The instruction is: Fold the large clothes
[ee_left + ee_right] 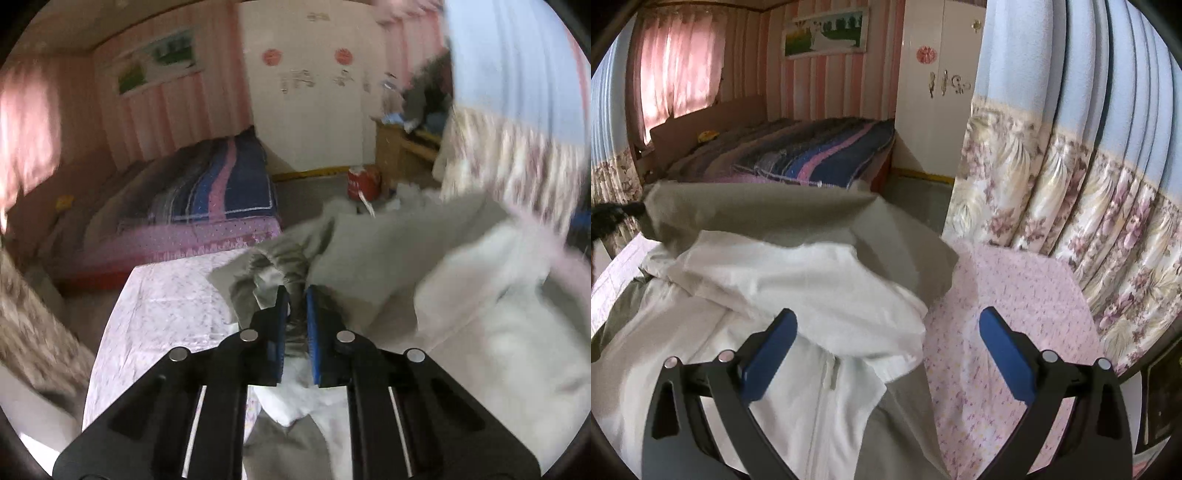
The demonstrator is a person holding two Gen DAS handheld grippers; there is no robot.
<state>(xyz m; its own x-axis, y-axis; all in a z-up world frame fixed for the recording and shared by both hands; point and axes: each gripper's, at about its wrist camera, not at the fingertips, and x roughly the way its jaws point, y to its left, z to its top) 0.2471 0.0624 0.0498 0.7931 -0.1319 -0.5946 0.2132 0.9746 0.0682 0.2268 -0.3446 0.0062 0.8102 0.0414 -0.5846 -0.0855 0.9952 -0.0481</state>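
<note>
left gripper (295,295) pinches blurred jacket (461,295) cuff | right gripper (886,332) agape

Matt cloth jacket (783,295), white lining

I see soft daylight glowing through the pink curtain (679,62), blown out there. My left view is heavily motion-blurred, worst on the floral curtain (517,155); right view sharper. Fisheye bends edges, dark vignette corners. No hard shadows.

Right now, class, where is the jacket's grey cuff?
In the left wrist view, the grey cuff sits centre frame, pinched by the left gripper, above the pink tablecloth.
</note>
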